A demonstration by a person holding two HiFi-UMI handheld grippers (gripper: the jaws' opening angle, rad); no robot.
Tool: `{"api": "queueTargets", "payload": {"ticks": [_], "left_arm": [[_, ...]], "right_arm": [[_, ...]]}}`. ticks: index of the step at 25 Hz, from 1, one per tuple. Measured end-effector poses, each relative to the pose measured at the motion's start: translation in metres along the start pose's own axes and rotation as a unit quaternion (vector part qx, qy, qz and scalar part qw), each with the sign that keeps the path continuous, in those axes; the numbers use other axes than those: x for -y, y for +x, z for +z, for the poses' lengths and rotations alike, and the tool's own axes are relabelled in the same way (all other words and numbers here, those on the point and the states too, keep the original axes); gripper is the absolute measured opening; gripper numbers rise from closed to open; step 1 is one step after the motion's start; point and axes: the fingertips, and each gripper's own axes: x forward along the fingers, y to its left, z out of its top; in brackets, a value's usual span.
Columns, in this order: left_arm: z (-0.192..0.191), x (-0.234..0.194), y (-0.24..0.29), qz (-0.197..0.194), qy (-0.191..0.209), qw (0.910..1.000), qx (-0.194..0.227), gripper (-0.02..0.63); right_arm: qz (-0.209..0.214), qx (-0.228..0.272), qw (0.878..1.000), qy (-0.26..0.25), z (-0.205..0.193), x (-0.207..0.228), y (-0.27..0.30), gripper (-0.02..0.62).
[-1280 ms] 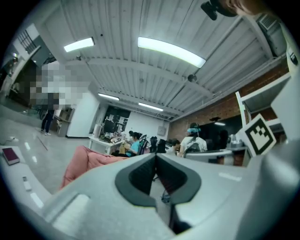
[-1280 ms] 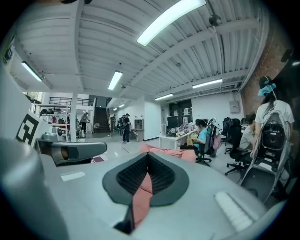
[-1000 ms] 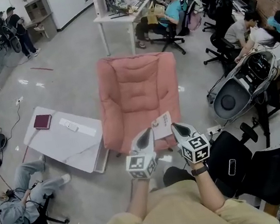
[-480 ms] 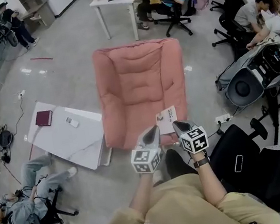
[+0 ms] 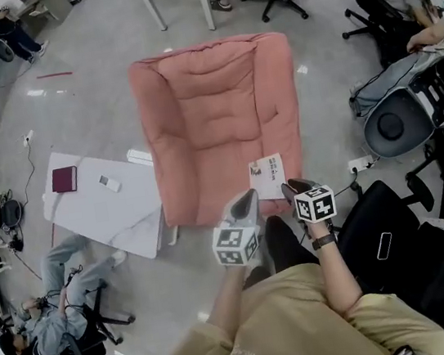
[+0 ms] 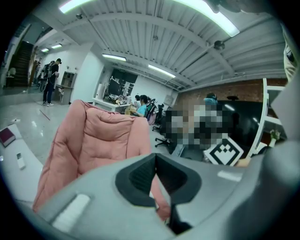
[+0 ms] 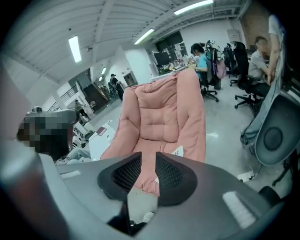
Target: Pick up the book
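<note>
Hovering at the lower centre of the head view, the right gripper (image 5: 292, 189) tilts down toward the seat of the pink armchair (image 5: 212, 108). Its jaws are a little apart and have just been opening with nothing between them, likely readying a grasp. The book (image 5: 268, 178), a thin white booklet, lies flat on the seat's lower right part, just above that gripper's tips and untouched. The left gripper (image 5: 245, 204), pressed together and empty, sits just left of it, probably to assist. A maroon book (image 5: 64, 180) rests on the white table (image 5: 128, 211) at the left, well apart.
</note>
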Motion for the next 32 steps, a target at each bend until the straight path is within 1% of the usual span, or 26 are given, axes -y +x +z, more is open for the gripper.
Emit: {"api": "queueTargets", "payload": {"ticks": [1, 4, 5, 6, 10, 12, 14, 17, 23, 29, 32], "left_arm": [[-0.002, -0.004, 0.006, 0.001, -0.001, 1.0000, -0.006, 0.000], [-0.009, -0.013, 0.018, 0.005, -0.006, 0.9996, -0.026, 0.000], [-0.012, -0.015, 0.022, 0.006, -0.008, 0.9994, -0.032, 0.000], [-0.016, -0.017, 0.025, 0.006, -0.010, 0.9992, -0.039, 0.000], [-0.029, -0.024, 0.038, 0.009, -0.015, 0.9980, -0.061, 0.000], [-0.033, -0.027, 0.043, 0.010, -0.026, 0.9974, -0.067, 0.000], [-0.035, -0.030, 0.047, 0.009, -0.038, 0.9970, -0.067, 0.000], [-0.041, -0.034, 0.056, 0.009, -0.041, 0.9963, -0.076, 0.000], [-0.048, -0.044, 0.065, 0.022, -0.064, 0.9940, -0.086, 0.000], [-0.056, -0.049, 0.072, 0.025, -0.083, 0.9925, -0.087, 0.000], [-0.062, -0.052, 0.074, 0.026, -0.086, 0.9917, -0.091, 0.000]], "right_arm": [[-0.002, -0.005, 1.000, 0.015, -0.004, 0.009, 0.008, 0.091], [-0.004, -0.027, 0.998, 0.059, -0.022, 0.027, 0.033, 0.168], [-0.005, -0.033, 0.997, 0.071, -0.029, 0.033, 0.040, 0.183], [-0.007, -0.038, 0.996, 0.080, -0.034, 0.038, 0.047, 0.183], [-0.018, -0.055, 0.994, 0.089, -0.050, 0.059, 0.076, 0.215], [-0.019, -0.061, 0.994, 0.088, -0.055, 0.068, 0.090, 0.239], [-0.022, -0.067, 0.995, 0.076, -0.058, 0.078, 0.104, 0.241], [-0.030, -0.075, 0.995, 0.061, -0.059, 0.095, 0.126, 0.246], [-0.040, -0.082, 0.994, 0.059, -0.062, 0.122, 0.156, 0.247], [-0.038, -0.086, 0.994, 0.057, -0.063, 0.137, 0.173, 0.245], [-0.033, -0.083, 0.994, 0.056, -0.062, 0.137, 0.179, 0.224]]}}
